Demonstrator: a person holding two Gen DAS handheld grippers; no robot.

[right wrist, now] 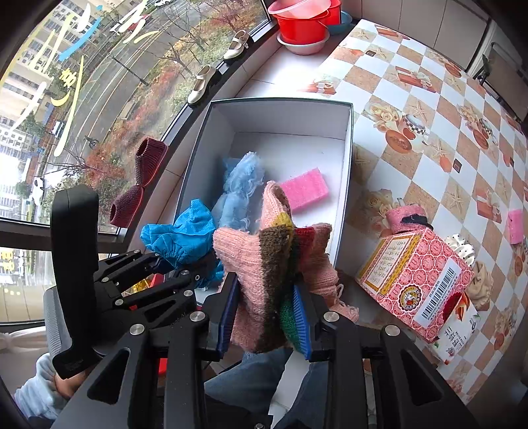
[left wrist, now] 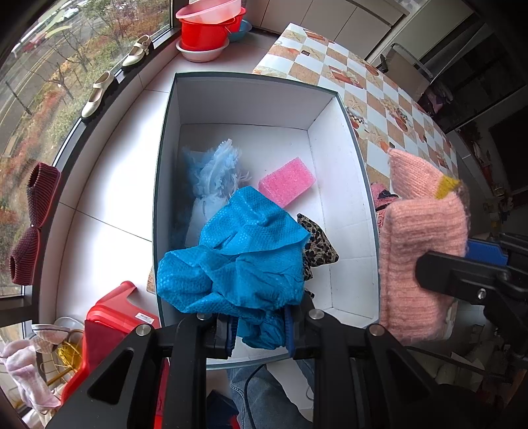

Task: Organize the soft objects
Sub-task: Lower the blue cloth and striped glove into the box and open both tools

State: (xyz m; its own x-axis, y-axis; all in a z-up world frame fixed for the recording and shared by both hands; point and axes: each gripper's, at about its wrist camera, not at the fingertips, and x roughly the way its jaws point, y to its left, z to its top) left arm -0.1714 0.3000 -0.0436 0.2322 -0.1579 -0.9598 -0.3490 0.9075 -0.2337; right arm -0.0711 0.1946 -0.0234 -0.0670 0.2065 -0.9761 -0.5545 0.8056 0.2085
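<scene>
A white open box (left wrist: 343, 184) stands on the floor beside the table; it also shows in the right wrist view (right wrist: 343, 171). In it lie a light blue fluffy cloth (left wrist: 216, 171), a pink sponge (left wrist: 286, 181) and a leopard-print cloth (left wrist: 318, 244). My left gripper (left wrist: 260, 330) is shut on a blue cloth (left wrist: 237, 257) and holds it over the box's near end. My right gripper (right wrist: 265, 313) is shut on a pink knitted piece with coloured stripes (right wrist: 270, 264), held by the box's near right corner. That piece shows in the left wrist view (left wrist: 419, 250).
A table with a checked cloth (right wrist: 429, 99) is on the right, with a pink patterned carton (right wrist: 415, 280), a pink knitted roll (right wrist: 404, 216) and a second pink sponge (right wrist: 515, 226). Shoes (left wrist: 99, 92) and maroon knit slippers (left wrist: 31, 224) sit on the window sill. Red basins (left wrist: 208, 29) stand far back.
</scene>
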